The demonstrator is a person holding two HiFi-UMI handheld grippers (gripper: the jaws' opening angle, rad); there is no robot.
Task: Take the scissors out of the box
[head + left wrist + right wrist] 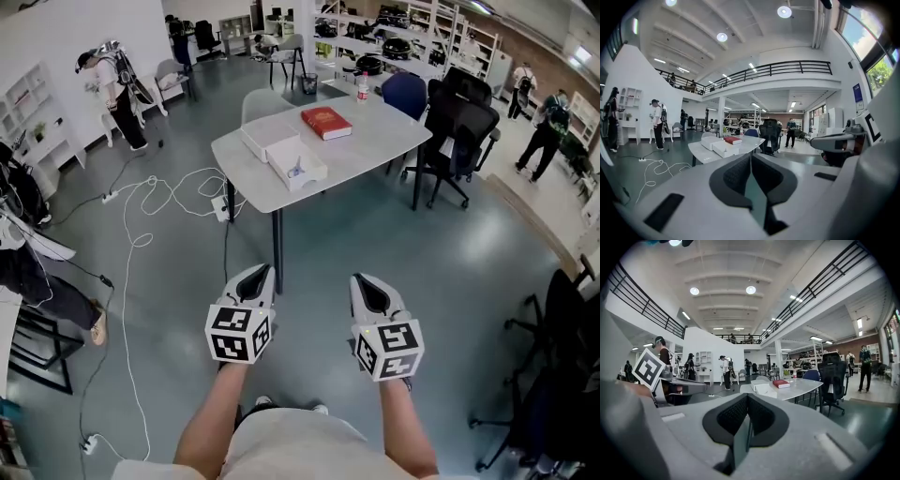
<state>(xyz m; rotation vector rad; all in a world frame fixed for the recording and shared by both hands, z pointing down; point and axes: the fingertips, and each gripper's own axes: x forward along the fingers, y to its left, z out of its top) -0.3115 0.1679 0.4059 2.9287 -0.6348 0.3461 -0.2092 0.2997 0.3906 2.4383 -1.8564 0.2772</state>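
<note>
Looked along right gripper (748,400) with jaws pressed together, nothing between them. Faced grey table (802,387) well ahead, with white box (762,388) and red book (780,383) on top, book just right of box. Caught left gripper (701,386) at left, black office chair (833,371) beside table's right end.

Grey floor (375,244), white wall (56,28), black office chair (459,131)
</note>
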